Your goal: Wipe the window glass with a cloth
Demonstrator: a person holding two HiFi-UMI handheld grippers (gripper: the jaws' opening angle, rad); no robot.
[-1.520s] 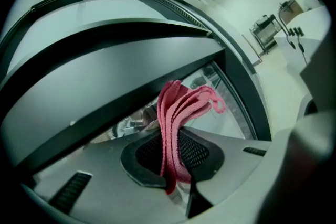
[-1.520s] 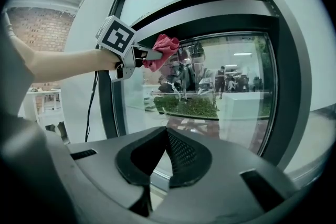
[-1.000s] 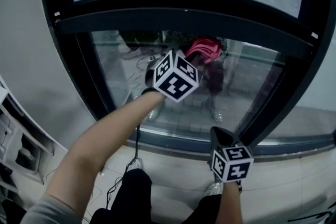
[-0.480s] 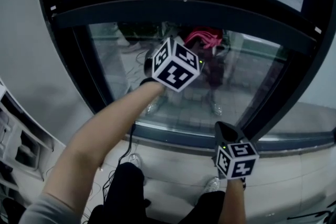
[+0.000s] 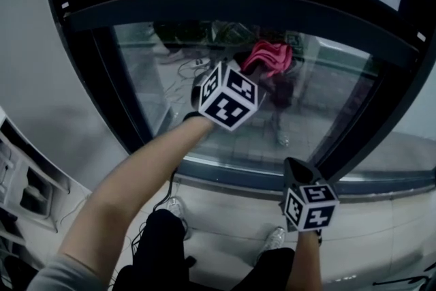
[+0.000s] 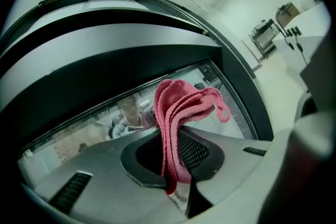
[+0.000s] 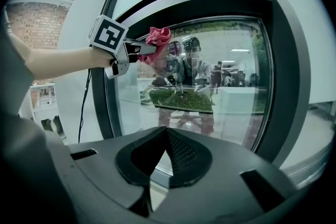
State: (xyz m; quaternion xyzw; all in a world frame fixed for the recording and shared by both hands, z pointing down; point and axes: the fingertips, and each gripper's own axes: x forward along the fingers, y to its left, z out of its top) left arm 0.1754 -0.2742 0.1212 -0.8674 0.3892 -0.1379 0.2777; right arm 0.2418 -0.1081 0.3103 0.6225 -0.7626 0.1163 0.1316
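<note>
left tool [image 6: 176, 165] clamped on folded pink terry cloth [image 6: 181, 107], held at the top middle of the clear, dark-framed window glass [image 5: 327, 105] | right tool [image 7: 165, 132] jaws together, empty, low by the sill | progress: wiping apparently under way; cleaned area not discernible, most of the pane likely left

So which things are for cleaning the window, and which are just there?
For the job:
- pink cloth, pinched in the left tool
- window glass

Just there:
- right tool, shut and empty
- black cable
- white rack
</note>
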